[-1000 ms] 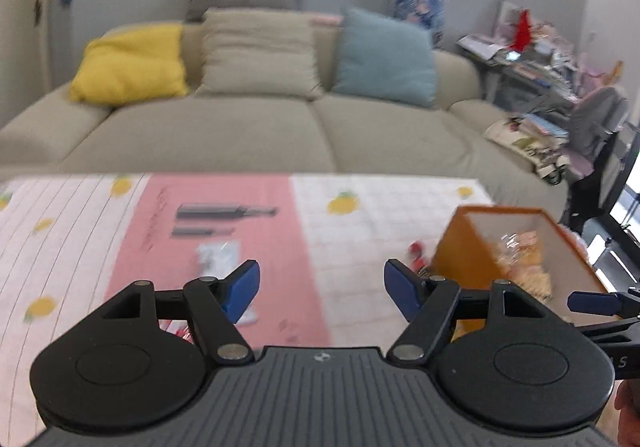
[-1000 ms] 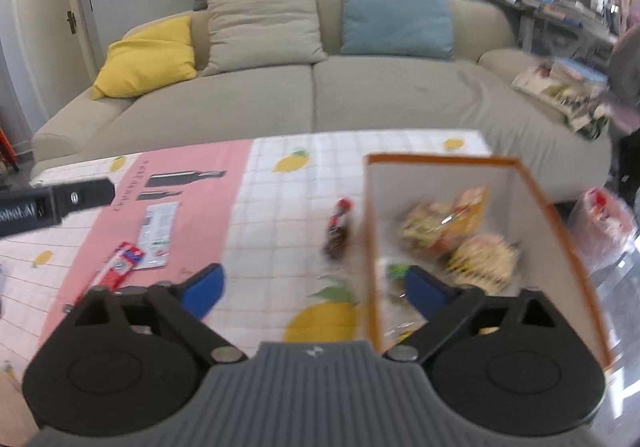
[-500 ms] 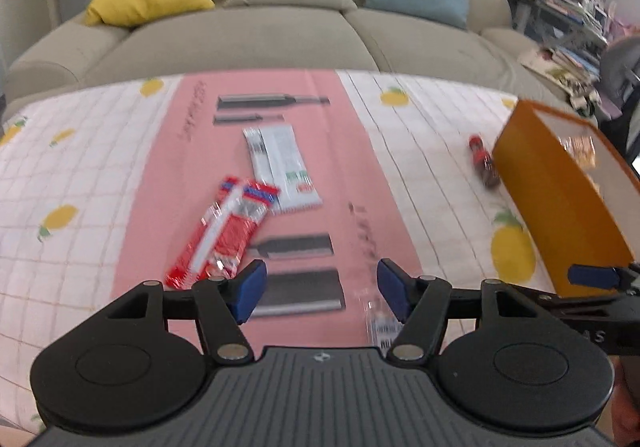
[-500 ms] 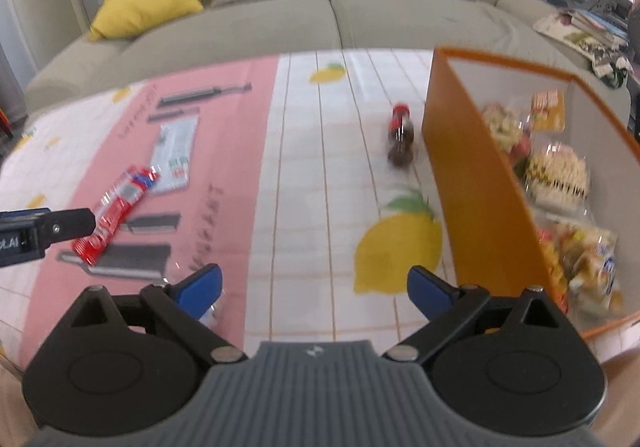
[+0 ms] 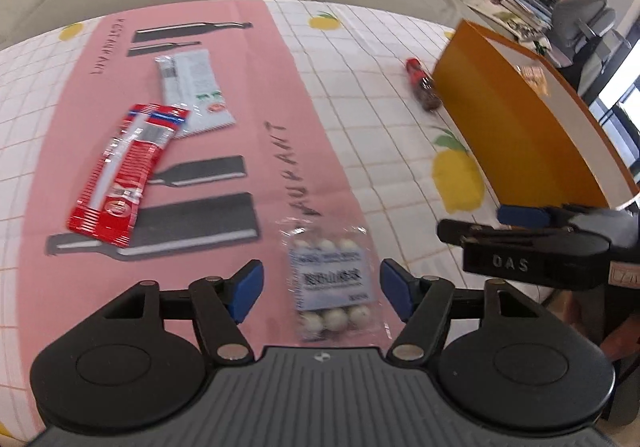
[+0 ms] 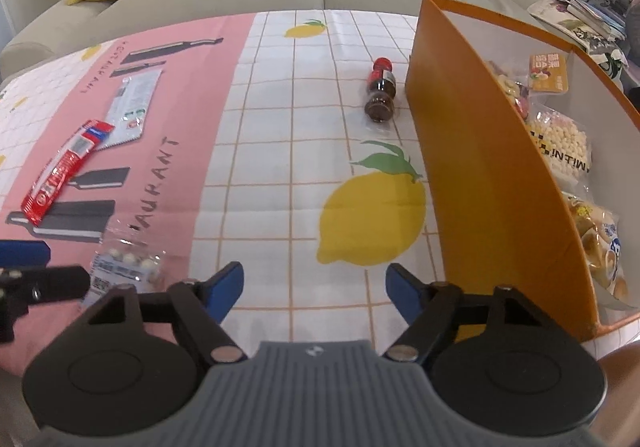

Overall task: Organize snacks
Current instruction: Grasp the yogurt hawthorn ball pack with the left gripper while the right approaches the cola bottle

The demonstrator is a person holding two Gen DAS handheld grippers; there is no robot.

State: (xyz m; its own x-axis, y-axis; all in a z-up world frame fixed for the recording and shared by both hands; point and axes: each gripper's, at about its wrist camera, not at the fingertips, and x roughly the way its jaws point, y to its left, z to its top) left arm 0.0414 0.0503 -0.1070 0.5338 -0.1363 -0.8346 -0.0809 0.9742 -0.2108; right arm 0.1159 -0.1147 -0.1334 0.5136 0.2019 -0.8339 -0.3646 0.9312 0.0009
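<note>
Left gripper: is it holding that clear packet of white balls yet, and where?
No. The left gripper is open, jaws either side of the packet, not touching.

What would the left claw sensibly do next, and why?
Probably lower and close: the left gripper is open with the clear packet of white balls lying between its fingers, still outside the orange box.

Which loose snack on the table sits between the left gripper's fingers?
The clear packet of white balls, framed by the open left gripper. The red packet, white packet and small bottle all lie farther off.
</note>
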